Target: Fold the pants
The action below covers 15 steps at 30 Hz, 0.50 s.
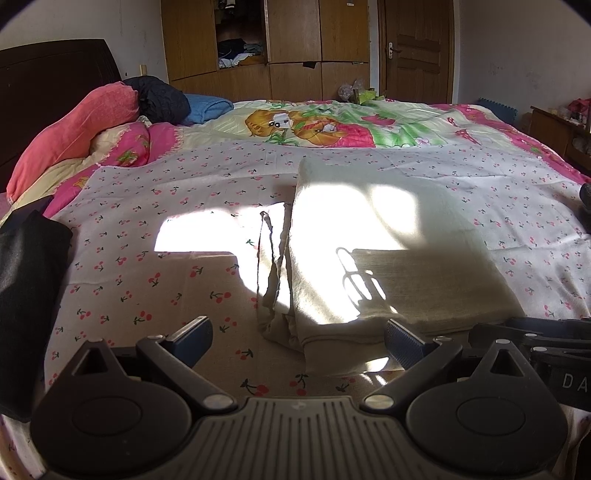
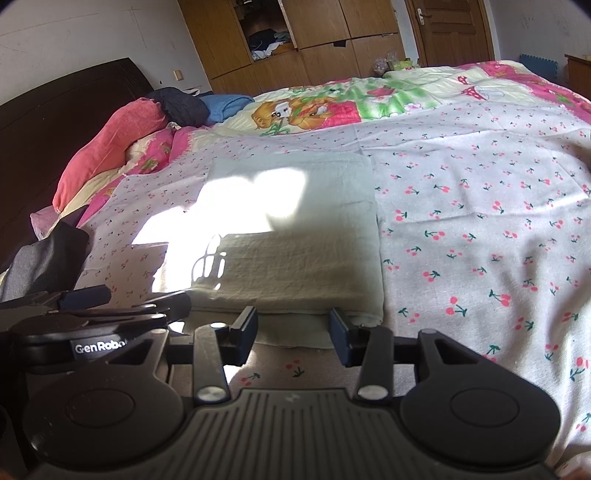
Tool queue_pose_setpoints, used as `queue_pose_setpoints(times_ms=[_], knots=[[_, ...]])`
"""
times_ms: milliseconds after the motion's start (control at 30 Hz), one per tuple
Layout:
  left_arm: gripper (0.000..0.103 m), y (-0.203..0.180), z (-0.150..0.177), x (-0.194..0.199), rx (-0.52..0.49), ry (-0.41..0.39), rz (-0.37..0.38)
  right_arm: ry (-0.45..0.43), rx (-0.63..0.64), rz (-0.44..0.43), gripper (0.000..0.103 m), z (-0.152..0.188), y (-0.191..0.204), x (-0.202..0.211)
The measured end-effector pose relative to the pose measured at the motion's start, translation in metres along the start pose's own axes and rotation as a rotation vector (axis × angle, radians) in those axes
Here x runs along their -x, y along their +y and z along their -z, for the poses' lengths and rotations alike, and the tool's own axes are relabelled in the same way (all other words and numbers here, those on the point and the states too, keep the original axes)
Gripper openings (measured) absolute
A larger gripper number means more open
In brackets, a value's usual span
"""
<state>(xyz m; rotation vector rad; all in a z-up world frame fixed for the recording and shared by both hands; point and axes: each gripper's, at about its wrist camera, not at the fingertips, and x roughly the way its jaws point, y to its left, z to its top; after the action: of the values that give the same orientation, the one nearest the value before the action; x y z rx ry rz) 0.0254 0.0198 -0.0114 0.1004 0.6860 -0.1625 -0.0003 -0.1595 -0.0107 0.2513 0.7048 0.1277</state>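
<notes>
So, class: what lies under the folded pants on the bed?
The folded pants rest on the cherry-print sheet, which shows all around them. The part of the sheet directly beneath is covered, so anything there cannot be seen.

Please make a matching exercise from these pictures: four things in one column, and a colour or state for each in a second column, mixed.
Things:
1. pants
2. pillow
3. left gripper
4. wardrobe door

States:
A. coral pink
B. folded, pale beige
C. standing open, clothes inside
D. fingers wide apart, holding nothing

Pairs: 1-B, 2-A, 3-D, 4-C
</notes>
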Motion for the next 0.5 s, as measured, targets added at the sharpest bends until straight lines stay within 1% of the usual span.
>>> queue_pose_setpoints(times_ms=[233, 333, 500], knots=[[0.103, -0.003, 0.001, 0.013, -0.002, -0.014, 0.01, -0.043, 0.035, 0.018, 0.044, 0.002, 0.01, 0.017], [0.103, -0.004, 0.003, 0.017, 0.0, -0.007, 0.021, -0.054, 0.01, 0.011, 0.044, 0.003, 0.007, 0.027], [0.103, -0.003, 0.003, 0.018, 0.01, 0.005, 0.028, -0.031, -0.051, 0.011, 0.044, 0.0, -0.004, 0.024]])
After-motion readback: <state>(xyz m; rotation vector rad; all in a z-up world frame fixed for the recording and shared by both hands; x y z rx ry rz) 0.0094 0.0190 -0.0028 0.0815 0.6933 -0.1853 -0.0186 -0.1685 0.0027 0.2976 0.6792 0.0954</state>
